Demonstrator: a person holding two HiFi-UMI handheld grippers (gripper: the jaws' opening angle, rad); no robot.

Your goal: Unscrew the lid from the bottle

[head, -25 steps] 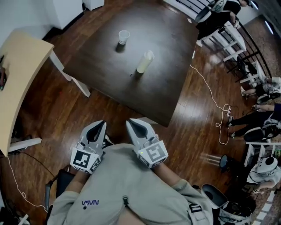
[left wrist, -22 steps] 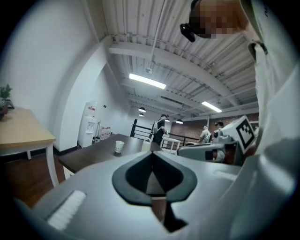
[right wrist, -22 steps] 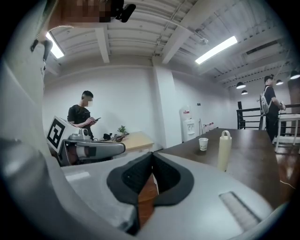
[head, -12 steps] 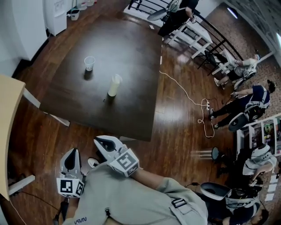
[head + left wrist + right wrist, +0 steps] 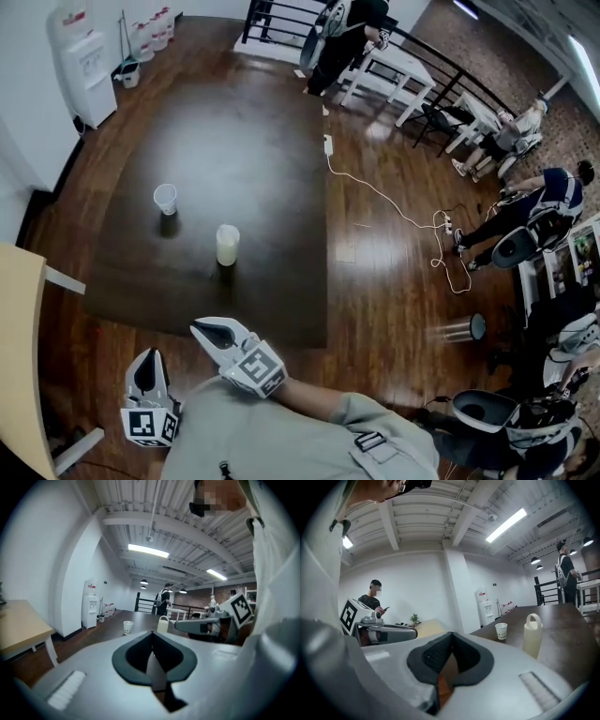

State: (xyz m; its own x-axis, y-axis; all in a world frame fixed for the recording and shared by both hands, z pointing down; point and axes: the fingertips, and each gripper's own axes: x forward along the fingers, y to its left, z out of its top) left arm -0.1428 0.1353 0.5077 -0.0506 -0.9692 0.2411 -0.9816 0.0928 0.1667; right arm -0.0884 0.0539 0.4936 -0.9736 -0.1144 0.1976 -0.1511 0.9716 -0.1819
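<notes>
The dark counter [image 5: 253, 131] carries the pale bottle [image 5: 227, 245], upright, with a paper cup [image 5: 166, 198] near it. My left hand-held gripper [image 5: 147, 360] and right hand-held gripper [image 5: 206, 331] are both clenched on nothing, well apart from the bottle.

Pale cream bottle [image 5: 227, 246], upright on the dark table [image 5: 253, 122], loop-handled lid [image 5: 533, 618] on top

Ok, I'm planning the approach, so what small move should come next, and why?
Probably reach both tools forward toward the bottle. The left tool and right tool are shut, empty and close to the body, while the bottle stands untouched on the table near the cup.
</notes>
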